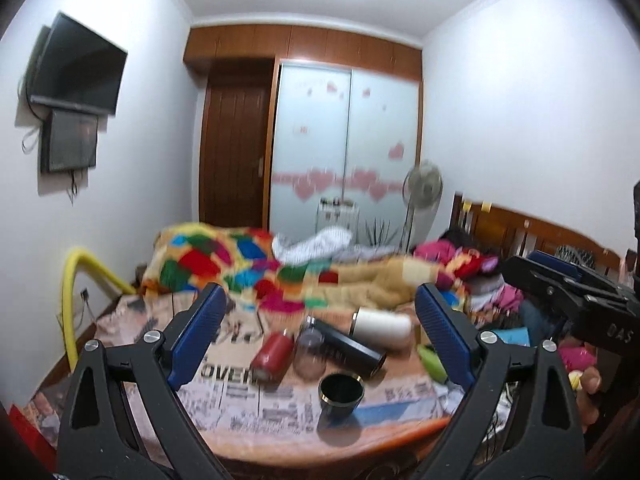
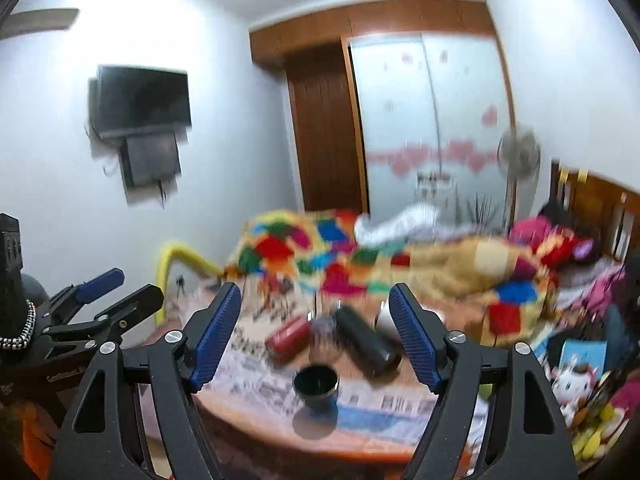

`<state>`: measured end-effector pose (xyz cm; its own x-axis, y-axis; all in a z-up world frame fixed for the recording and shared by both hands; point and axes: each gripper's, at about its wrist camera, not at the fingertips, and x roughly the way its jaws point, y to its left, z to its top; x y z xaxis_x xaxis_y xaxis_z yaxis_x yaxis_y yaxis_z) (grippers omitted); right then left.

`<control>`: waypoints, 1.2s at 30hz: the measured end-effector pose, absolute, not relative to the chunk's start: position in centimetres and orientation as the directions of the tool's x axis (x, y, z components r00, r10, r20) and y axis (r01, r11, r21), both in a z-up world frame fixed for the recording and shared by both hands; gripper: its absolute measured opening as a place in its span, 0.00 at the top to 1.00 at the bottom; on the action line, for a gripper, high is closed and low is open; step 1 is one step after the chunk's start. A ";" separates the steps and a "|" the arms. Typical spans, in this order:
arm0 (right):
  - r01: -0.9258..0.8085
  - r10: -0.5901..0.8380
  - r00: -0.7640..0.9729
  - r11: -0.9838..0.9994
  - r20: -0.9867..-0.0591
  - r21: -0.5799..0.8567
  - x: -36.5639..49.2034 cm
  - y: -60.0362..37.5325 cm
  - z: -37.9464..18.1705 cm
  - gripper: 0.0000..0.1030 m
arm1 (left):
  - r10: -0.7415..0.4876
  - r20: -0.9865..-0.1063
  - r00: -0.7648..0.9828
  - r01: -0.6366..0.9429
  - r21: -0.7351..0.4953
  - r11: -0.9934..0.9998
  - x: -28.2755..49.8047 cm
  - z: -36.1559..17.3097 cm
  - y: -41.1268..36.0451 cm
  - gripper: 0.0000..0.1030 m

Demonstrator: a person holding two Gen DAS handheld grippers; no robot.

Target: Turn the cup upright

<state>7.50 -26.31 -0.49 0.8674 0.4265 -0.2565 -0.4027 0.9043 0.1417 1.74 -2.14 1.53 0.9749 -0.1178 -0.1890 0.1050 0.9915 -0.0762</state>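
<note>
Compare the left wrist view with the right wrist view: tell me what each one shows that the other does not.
Only the left wrist view shows the whole white flask lying on its side, and the right gripper off at the right edge.

Only the right wrist view shows the left gripper at its left edge and a cartoon toy low on the right.

Both show the black cup standing mouth up on the newspaper-covered table, with the red bottle, clear glass and black flask behind it.
</note>
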 end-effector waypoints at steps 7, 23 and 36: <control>-0.388 0.400 0.905 0.916 -0.145 0.104 4.2 -25.4 0.3 0.21 | -0.074 -0.093 0.993 0.069 -0.049 0.996 -1.6 2.5 -2.9 0.05; -0.329 0.340 0.928 0.940 -0.155 0.089 4.0 -25.5 -1.1 0.00 | -0.026 -0.091 0.996 0.022 -0.046 0.999 -2.4 1.8 -3.1 0.00; -0.337 0.346 0.924 0.938 -0.163 0.082 3.1 -26.0 -1.4 0.00 | -0.022 -0.106 0.994 0.017 -0.044 0.999 -1.9 1.4 -3.4 0.00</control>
<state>3.13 -25.95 -1.44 0.9239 0.3461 -0.1630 -0.3368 0.9380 0.0825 -1.89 -3.38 1.35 0.9942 -0.0216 -0.1057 0.0170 0.9989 -0.0441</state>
